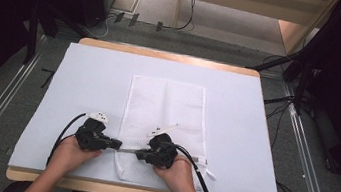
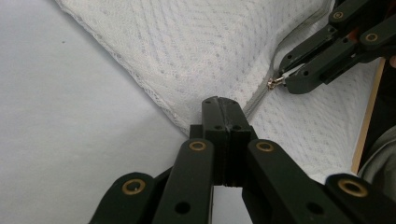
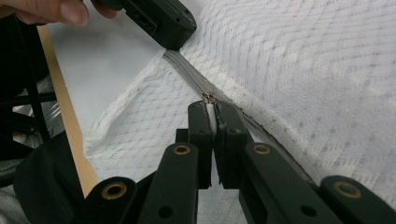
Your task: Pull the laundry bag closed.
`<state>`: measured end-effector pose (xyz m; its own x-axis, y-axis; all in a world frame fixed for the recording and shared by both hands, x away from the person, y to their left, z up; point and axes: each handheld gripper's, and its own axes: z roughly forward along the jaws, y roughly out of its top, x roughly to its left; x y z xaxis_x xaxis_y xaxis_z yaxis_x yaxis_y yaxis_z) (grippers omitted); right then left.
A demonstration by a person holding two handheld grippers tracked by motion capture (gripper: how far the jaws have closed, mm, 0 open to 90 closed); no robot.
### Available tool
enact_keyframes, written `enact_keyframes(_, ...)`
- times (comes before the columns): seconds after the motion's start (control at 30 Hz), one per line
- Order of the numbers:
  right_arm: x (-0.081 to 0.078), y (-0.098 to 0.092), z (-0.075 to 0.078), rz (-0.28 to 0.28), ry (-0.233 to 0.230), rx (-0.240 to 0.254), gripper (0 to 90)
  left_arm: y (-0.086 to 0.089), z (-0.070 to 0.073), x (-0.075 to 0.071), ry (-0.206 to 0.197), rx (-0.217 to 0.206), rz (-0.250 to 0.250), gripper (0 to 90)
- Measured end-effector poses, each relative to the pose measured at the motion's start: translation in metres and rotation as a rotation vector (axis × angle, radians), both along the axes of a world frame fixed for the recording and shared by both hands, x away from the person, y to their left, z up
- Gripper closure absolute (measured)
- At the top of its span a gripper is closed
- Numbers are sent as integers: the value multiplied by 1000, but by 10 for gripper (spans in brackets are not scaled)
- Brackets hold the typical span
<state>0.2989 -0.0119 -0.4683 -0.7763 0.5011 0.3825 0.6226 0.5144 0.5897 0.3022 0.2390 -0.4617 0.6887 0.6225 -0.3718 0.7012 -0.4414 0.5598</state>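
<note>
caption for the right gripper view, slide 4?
Right gripper shut on the zipper pull of a white mesh bag.

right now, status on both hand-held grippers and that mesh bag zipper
Left hand-held gripper shut on the zipper end at the bag's edge. Right hand-held gripper shut on the zipper pull. White mesh laundry bag flat on the mat. Nothing in the way.

High view looks down and forward over the table (image 1: 164, 55). Both gripper views sit close above the mesh bag (image 1: 164, 105), sharing its zipper (image 3: 187, 70).
</note>
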Motion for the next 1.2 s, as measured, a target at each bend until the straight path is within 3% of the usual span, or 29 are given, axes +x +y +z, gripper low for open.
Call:
enact_keyframes(0.5, 1, -13, -1, -27, 19, 17, 882, 0, 0, 0, 0, -2, 1, 900)
enact_keyframes(1.2, -1, -38, -1, -45, 4, 25, 882, 1, 0, 0, -2, -1, -3, 900)
